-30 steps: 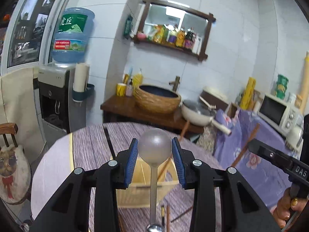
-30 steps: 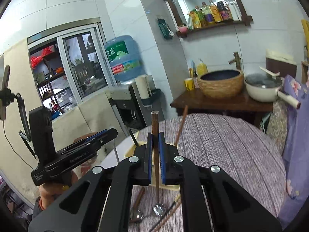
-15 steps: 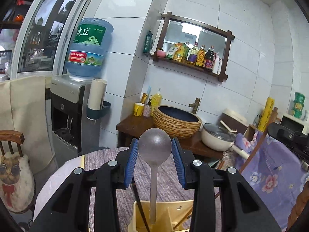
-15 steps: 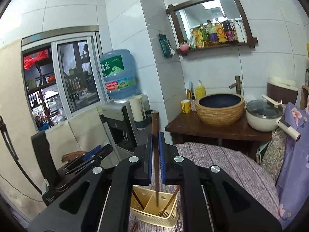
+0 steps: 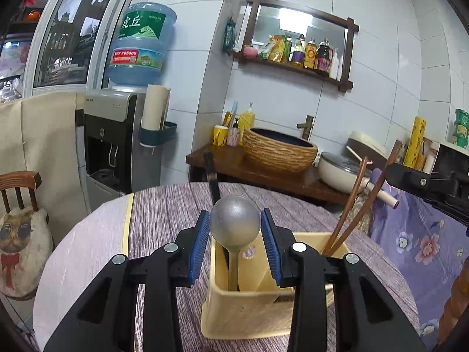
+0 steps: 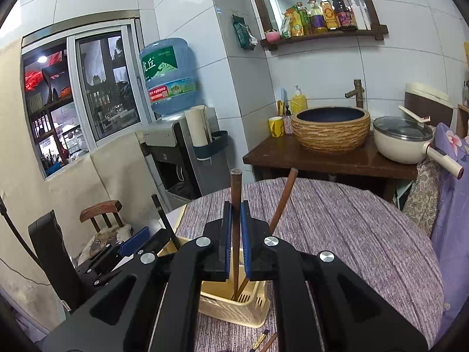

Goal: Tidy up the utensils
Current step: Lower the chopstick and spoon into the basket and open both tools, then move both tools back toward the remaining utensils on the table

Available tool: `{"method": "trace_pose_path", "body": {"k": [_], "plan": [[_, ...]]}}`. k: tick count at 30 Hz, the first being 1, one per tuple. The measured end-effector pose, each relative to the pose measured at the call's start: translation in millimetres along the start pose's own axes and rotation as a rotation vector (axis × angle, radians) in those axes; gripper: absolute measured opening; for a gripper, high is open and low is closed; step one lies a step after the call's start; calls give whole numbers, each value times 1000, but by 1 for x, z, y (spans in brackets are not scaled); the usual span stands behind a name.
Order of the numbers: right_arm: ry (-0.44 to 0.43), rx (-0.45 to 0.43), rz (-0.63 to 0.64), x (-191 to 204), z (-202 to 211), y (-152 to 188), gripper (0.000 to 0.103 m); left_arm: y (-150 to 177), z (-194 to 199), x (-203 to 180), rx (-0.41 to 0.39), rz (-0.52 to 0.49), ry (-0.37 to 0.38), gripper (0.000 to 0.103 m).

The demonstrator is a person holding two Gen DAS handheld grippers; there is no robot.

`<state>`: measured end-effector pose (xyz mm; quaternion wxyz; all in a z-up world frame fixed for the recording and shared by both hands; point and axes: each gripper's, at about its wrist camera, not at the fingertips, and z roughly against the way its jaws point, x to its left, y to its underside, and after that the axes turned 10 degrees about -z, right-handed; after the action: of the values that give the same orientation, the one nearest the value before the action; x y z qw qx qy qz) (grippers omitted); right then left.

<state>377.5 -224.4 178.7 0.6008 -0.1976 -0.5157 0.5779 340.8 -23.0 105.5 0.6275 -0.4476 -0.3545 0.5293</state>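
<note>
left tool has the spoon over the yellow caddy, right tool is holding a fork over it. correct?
Not quite. The right tool is shut on a brown chopstick, not a fork; the right wrist view shows its lower end in the yellow caddy. The left tool does hold the spoon over the caddy.

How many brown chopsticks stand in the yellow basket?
2. One chopstick is gripped by the right tool; the other chopstick leans beside it. More may hide behind tools.
</note>
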Motion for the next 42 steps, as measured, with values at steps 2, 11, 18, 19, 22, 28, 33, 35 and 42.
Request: {"method": "trace_pose_path", "body": {"k": [2,11,18,19,22,28,33,35,42], "plan": [[4,13,-10,-3,-4,5,3,4,-3,1,20,2,4,36],[-3,35,-31,-12,-2,27,4,6,11,-3,37,-28,26,55],[3,5,-37,-18,28,48,64,17,39,9,87,0,42,78],[16,9,-30,-18,32,53,64,21,45,13,101,15,53,81],[29,52,-40,-24,40,70,64,34,60,25,131,38,54,84],[104,168,-90,-47,40,116,65,75,80,37,223,22,25,85],[131,280,-127,-58,27,156,65,106,84,28,308,-33,36,84],[146,308,-137,-60,24,168,65,115,86,24,326,-49,49,80],[162,372,-156,-61,15,195,60,138,81,11,376,-60,78,65]]}}
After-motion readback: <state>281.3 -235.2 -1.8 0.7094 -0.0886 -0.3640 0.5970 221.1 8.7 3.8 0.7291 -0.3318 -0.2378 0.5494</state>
